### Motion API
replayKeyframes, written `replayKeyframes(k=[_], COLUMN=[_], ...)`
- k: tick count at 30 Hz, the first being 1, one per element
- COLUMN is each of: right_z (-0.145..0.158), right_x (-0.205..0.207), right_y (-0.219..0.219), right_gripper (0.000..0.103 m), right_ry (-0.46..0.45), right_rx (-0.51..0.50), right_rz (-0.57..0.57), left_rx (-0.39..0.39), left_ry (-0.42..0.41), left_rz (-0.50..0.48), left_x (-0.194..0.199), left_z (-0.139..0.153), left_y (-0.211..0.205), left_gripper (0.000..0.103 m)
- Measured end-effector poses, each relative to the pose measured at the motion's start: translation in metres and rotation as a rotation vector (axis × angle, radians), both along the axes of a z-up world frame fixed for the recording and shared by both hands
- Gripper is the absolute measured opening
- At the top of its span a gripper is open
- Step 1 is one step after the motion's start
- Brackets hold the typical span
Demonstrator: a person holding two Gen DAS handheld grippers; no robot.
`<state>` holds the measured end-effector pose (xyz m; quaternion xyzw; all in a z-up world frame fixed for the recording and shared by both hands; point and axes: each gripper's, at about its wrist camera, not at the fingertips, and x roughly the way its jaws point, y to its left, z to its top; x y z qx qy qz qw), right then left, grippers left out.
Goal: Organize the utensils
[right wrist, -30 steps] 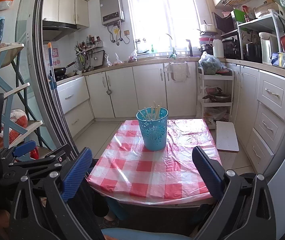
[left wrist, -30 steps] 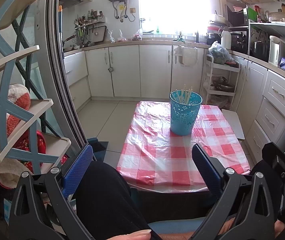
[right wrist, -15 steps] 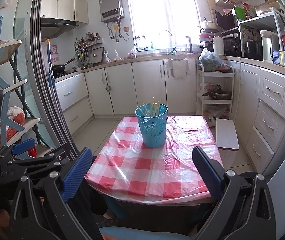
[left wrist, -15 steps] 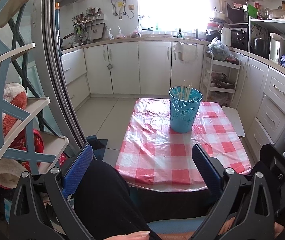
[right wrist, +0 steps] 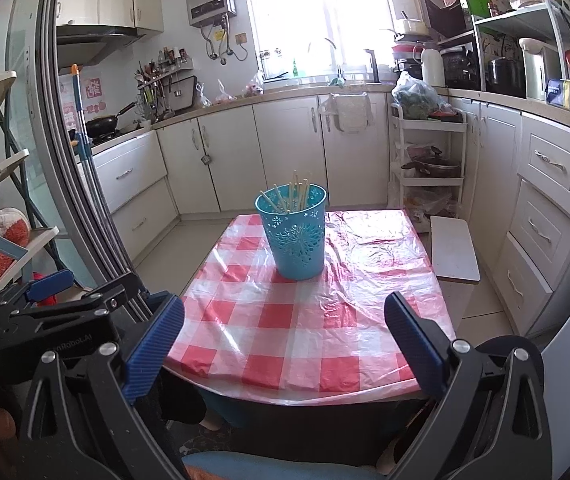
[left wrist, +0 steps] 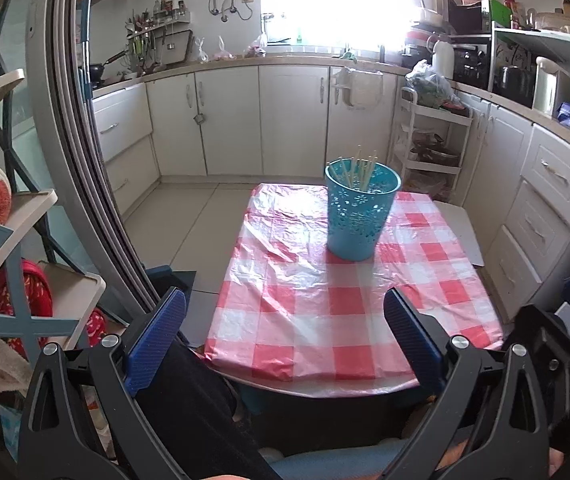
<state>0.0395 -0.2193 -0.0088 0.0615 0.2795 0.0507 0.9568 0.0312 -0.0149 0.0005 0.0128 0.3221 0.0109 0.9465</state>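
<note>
**K:** Left wrist view: left gripper (left wrist: 283, 330) is spread wide, nothing between the blue pads (left wrist: 157, 334). It hangs low at the near edge of the table (left wrist: 349, 316), over the person's dark trouser leg (left wrist: 201, 412).

**M:** Right one?

**K:** Same. Right gripper (right wrist: 285, 332) is spread and empty, also short of the near edge. You can see the left gripper (right wrist: 65, 312) off to its side in that view.

**M:** Where are the utensils?

**K:** Chopsticks (left wrist: 359, 170) stand loose in the cup (left wrist: 361, 212), a blue perforated plastic one. It's upright on the far half of the checked cloth, well apart from both grippers. Right wrist view shows the chopsticks (right wrist: 295, 196) leaning at mixed angles in the cup (right wrist: 297, 236), tips just above the rim.

**M:** Handling?

**K:** My read: sticks are thin, stiff, light, probably slick (material unclear, pale wood or plastic). Pinch one across its shaft just above the rim, pads square to it, or it'll roll out. Neighbours will likely drag along.

**M:** Cup?

**K:** Looks light and thin-walled, and the plastic cloth is glossy and wrinkled, so it could slide or tip. I'd brace the rim with the other gripper.

**M:** Anything else on the table?

**K:** Nothing else visible.
</note>
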Motion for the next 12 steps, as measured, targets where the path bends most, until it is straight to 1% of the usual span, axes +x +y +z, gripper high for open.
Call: replayKeyframes(k=[2,4,6,7,9,10,12], right_z=[-0.007,-0.016,-0.030,-0.038,-0.059,-0.073,-0.098], right_x=[0.014,0.032,0.057,0.071,0.105,0.126,0.162], right_y=[-0.003,-0.006,-0.012,-0.016,-0.025,-0.029,-0.037], right_gripper=[0.096,0.096,0.096,0.096,0.096,0.096,0.096], right_ry=[0.023,0.045,0.073,0.090,0.135,0.180,0.247], right_rx=[-0.004,-0.030,-0.056,-0.061,-0.060,-0.059,-0.057], right_rz=[-0.006,-0.001,-0.003,-0.004,-0.014,-0.011,-0.010], left_rx=[0.029,0.040,0.066,0.065,0.032,0.014,0.013], left_ry=[0.017,0.055,0.135,0.190,0.274,0.310,0.353], left_rz=[0.024,0.020,0.003,-0.010,-0.022,-0.020,-0.007], left_x=[0.026,0.057,0.099,0.122,0.158,0.175,0.205], left_z=[-0.011,-0.028,-0.058,-0.076,-0.108,-0.123,-0.150], left_y=[0.000,-0.003,-0.008,-0.010,-0.009,-0.008,-0.009], left_gripper=[0.096,0.096,0.096,0.096,0.096,0.096,0.096])
